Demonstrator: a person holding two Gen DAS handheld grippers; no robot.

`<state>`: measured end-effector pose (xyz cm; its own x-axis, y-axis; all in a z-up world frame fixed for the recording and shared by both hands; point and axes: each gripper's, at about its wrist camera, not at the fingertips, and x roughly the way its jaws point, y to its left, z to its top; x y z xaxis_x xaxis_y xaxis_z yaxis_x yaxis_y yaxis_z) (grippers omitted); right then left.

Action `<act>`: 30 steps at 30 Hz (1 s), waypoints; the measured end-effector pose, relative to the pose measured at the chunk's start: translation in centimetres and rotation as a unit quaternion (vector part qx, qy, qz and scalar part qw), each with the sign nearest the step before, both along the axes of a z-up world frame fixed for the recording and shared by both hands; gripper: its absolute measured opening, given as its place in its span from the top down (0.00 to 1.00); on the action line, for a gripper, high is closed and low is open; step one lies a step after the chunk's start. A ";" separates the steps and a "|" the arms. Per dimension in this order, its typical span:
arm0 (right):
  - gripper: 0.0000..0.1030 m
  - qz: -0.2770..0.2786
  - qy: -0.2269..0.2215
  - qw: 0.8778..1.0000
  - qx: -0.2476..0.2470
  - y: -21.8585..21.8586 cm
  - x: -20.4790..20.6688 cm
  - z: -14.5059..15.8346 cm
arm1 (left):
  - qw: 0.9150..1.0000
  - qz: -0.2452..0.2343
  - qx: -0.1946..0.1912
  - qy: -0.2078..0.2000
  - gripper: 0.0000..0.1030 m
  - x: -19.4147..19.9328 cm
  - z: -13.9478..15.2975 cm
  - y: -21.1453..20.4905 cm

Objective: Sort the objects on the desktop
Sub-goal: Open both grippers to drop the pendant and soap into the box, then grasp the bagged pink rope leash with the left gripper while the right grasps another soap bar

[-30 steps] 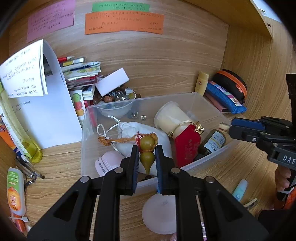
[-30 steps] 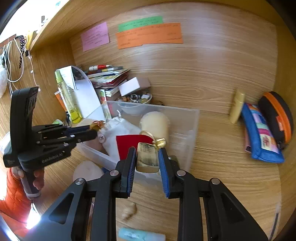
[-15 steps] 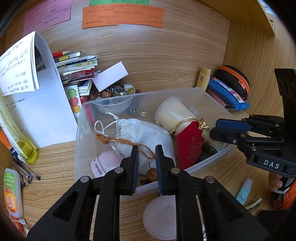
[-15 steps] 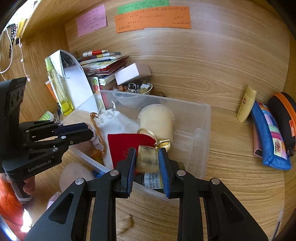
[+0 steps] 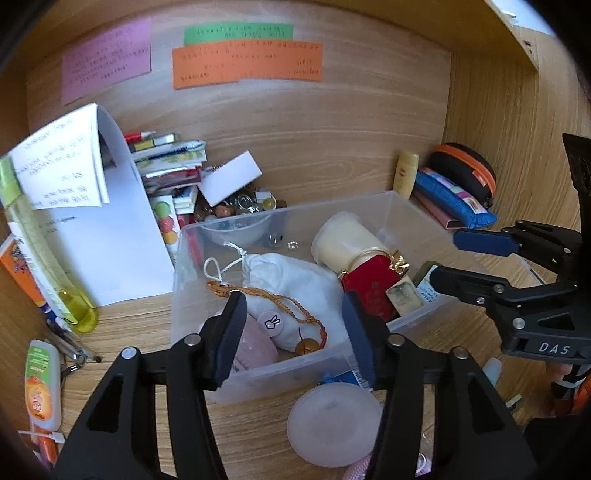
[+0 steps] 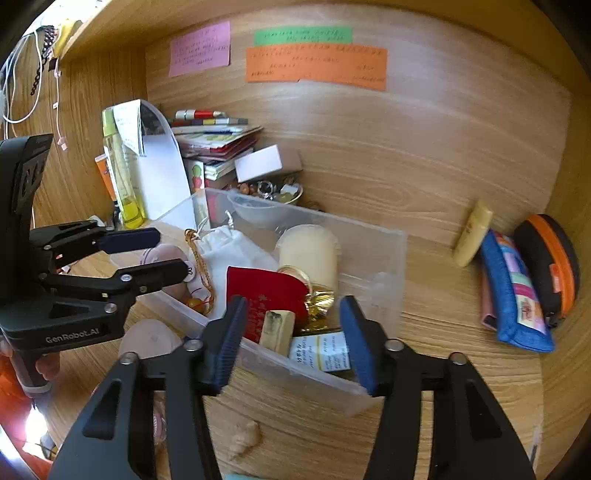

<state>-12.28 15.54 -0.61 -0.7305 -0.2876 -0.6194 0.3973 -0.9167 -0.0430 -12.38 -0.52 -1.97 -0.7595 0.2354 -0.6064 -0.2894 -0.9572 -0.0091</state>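
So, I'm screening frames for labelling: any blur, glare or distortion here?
Left wrist: strong fisheye bending of the back wall, dark vignetted corners, clear bin sharp. Right wrist: same bending, blown-out glare at lower left beside the left gripper, beige lump on the desk soft.

**Desk count by kind**

Three paper notes on the back wall: one pink [image 5: 107,59], one green [image 5: 238,32], one orange [image 5: 247,64]. One clear bin [image 5: 369,205] beyond the fingertips. Two pouches in it, white [image 5: 291,280] and red [image 5: 369,284].
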 end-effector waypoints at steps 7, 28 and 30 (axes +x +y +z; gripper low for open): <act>0.24 -0.028 0.014 0.999 -0.007 1.6 2.3 0.7 | 1.000 0.011 0.006 0.024 0.33 2.4 1.2 -0.7; 0.18 -0.034 -0.036 0.997 -0.054 5.1 9.4 -2.9 | 0.998 0.019 0.039 -0.044 0.09 10.0 -2.9 0.9; 0.18 -0.032 -0.042 0.997 -0.052 5.2 9.9 -3.4 | 0.997 0.022 0.040 -0.056 0.09 10.2 -3.5 1.2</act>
<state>-2.33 20.76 -4.03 -0.6968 -0.3085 -0.6475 0.3364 -0.9379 0.0849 -2.17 0.65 -5.50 -0.6983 0.2537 -0.6694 -0.2392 -0.9640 -0.1159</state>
